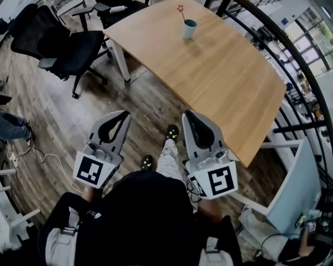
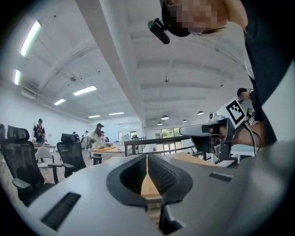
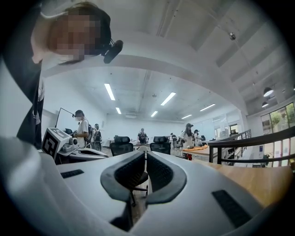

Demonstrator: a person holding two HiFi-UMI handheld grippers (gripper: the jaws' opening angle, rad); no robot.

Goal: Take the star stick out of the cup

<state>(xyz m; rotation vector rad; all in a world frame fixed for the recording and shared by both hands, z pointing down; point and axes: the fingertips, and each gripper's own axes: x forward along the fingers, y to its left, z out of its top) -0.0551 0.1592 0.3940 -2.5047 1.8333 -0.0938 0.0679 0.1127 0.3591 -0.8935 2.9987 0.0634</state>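
A pale blue cup (image 1: 189,29) stands near the far end of the wooden table (image 1: 223,78), with a thin stick topped by a small red star (image 1: 180,9) leaning out of it. Both grippers are held low by the person, well short of the table's near corner. My left gripper (image 1: 126,115) is shut with nothing in it, jaws meeting at the tips (image 2: 147,156). My right gripper (image 1: 186,114) is shut and empty too, its tips (image 3: 145,154) touching. Neither gripper view shows the cup.
Black office chairs (image 1: 62,44) stand left of the table on the wood floor. A black railing (image 1: 291,57) curves along the right side. White furniture (image 1: 291,182) sits at the right near the table's corner. Cables (image 1: 36,156) lie on the floor at left. People stand far off (image 3: 189,136).
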